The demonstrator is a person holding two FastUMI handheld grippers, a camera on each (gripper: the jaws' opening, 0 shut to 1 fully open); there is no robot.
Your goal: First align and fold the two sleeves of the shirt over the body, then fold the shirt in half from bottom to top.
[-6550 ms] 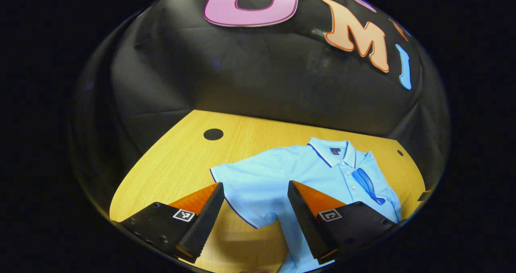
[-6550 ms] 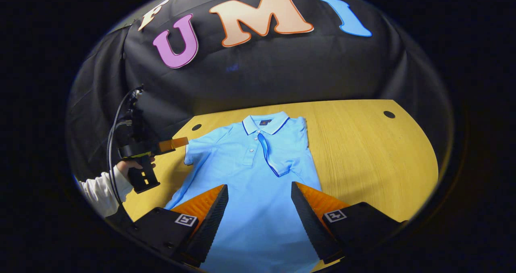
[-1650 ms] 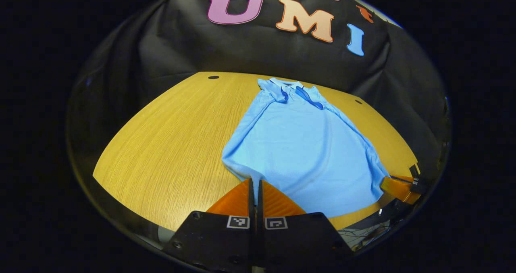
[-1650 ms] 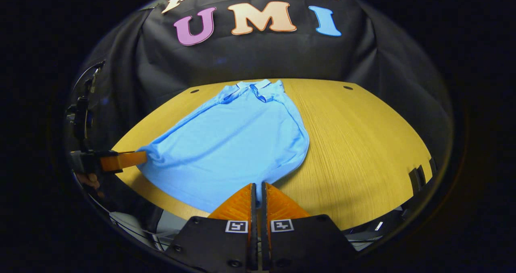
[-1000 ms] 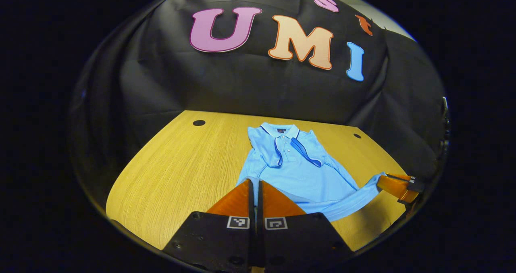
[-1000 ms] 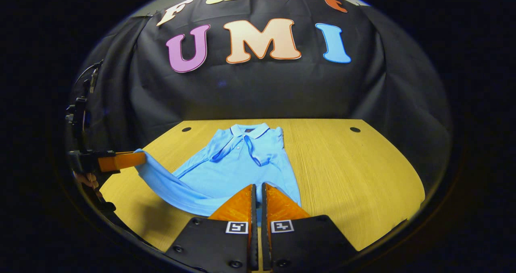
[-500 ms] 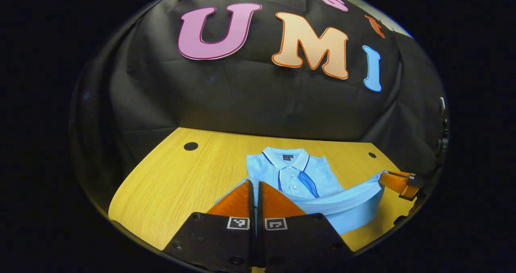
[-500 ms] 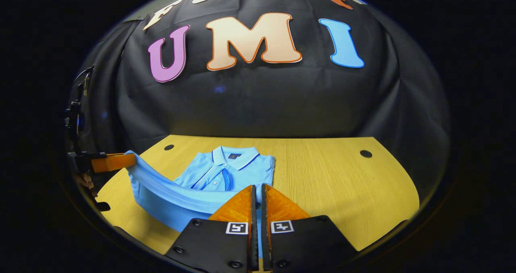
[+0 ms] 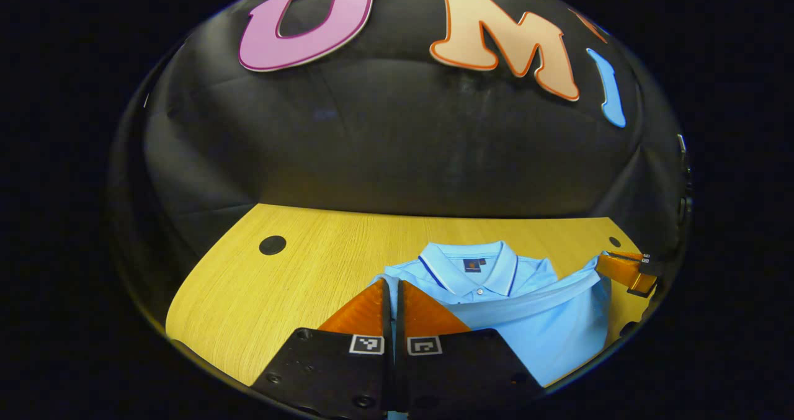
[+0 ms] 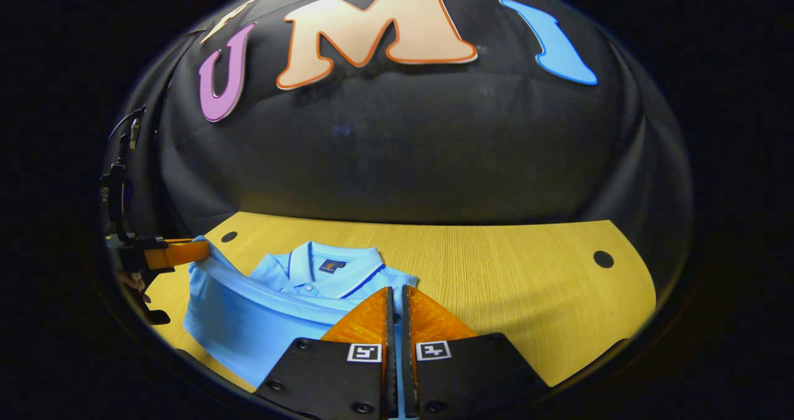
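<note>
Light-blue polo shirt on wooden table: we judged the bottom-to-top fold underway. Left gripper and right gripper each pinched the hem, held near the collar; laying down remained.

1. The shirt is soft matt knit cloth, with a smooth collar.
2. The table is wood with fine straight grain, a little glossy.
3. The wall is matt, wrinkled cloth.
</note>
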